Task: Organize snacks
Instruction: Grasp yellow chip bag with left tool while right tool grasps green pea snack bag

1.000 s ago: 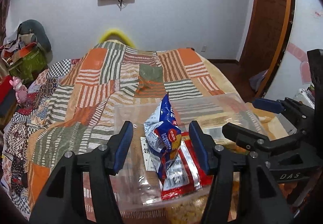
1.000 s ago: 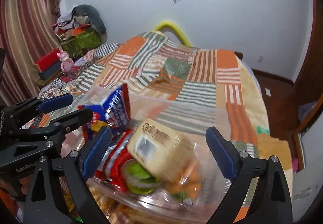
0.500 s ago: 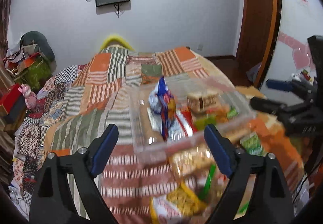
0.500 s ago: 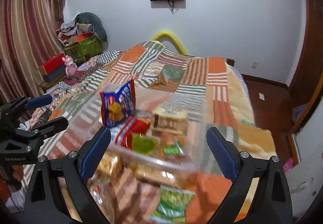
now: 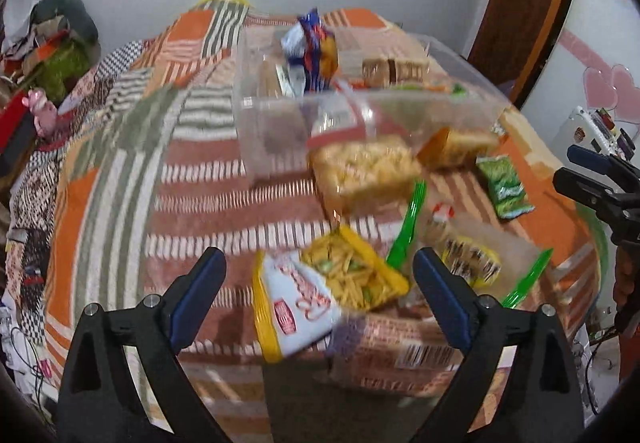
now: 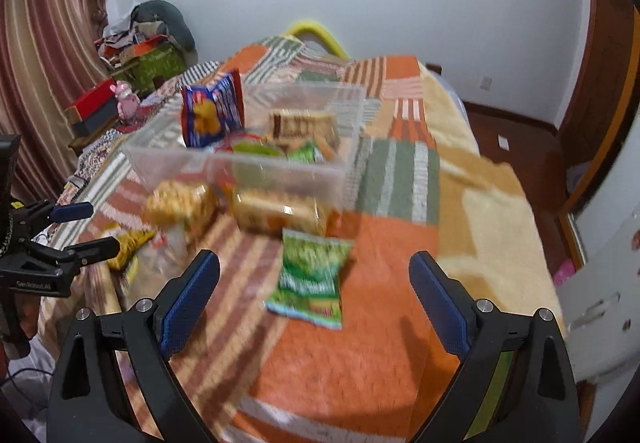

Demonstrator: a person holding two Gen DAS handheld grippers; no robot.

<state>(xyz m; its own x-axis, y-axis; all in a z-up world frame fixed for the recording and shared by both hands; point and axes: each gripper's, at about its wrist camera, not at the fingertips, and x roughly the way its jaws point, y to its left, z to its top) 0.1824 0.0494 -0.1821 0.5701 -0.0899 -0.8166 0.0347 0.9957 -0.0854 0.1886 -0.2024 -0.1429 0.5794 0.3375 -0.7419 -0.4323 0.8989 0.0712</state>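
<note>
A clear plastic box (image 6: 248, 163) sits on a bed with a striped patchwork blanket (image 6: 400, 179). Inside the box a blue snack bag (image 6: 212, 111) stands up, and next to it lies a tan pack (image 6: 300, 125) with dark writing that is too blurry to read. More snacks lie on the blanket in front of the box: a clear pack of yellow puffs (image 5: 364, 167), an orange pack (image 6: 280, 213), a green bag (image 6: 312, 277), and a yellow and white bag of thin sticks (image 5: 320, 291) with a red logo I cannot read. A pack with a barcode (image 5: 424, 353) lies near the bottom of the left view. The left tongs (image 5: 320, 295) are opening wide, with the stick bag lying below the gap and not pinched. The right tongs (image 6: 316, 295) are wide open and hold nothing, with the green bag lying on the blanket in the gap between them. The side of the left tongs reads "GenRobot.AI".
</note>
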